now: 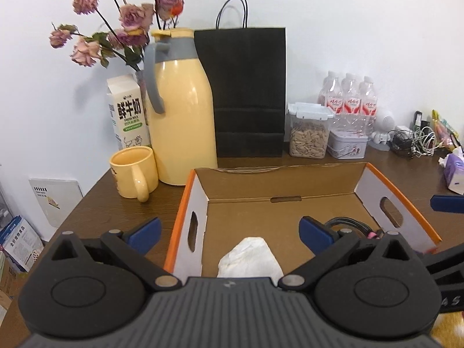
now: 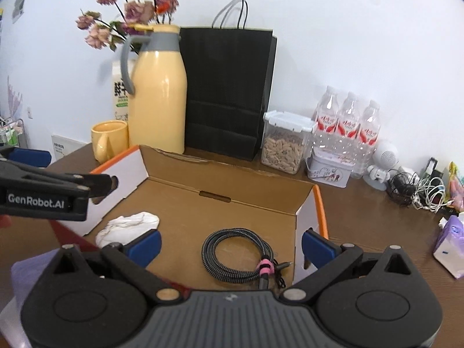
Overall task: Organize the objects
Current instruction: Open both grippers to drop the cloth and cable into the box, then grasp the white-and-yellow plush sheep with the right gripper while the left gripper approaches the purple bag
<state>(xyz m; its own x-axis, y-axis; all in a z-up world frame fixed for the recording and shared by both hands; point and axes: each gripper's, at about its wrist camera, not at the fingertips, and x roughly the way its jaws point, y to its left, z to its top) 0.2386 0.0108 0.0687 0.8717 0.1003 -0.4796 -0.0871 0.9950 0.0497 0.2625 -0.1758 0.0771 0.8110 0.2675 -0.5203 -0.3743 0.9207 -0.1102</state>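
Both grippers hang spread and empty over the cardboard box (image 2: 232, 203): left gripper (image 1: 229, 232) above the crumpled tissue (image 1: 249, 256), right gripper (image 2: 230, 242) above the coiled cable (image 2: 240, 253).

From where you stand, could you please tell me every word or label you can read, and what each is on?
"GenRobot.AI": side of the left claw.
"鲜牛奶" and "FRESH MILK": milk carton.
Water bottles, tin, tissue pack, books: print too small or blurred to read.

A plain white wall (image 1: 348, 29) stands behind a dark brown wooden table (image 2: 377, 217); lighting is even and diffuse.
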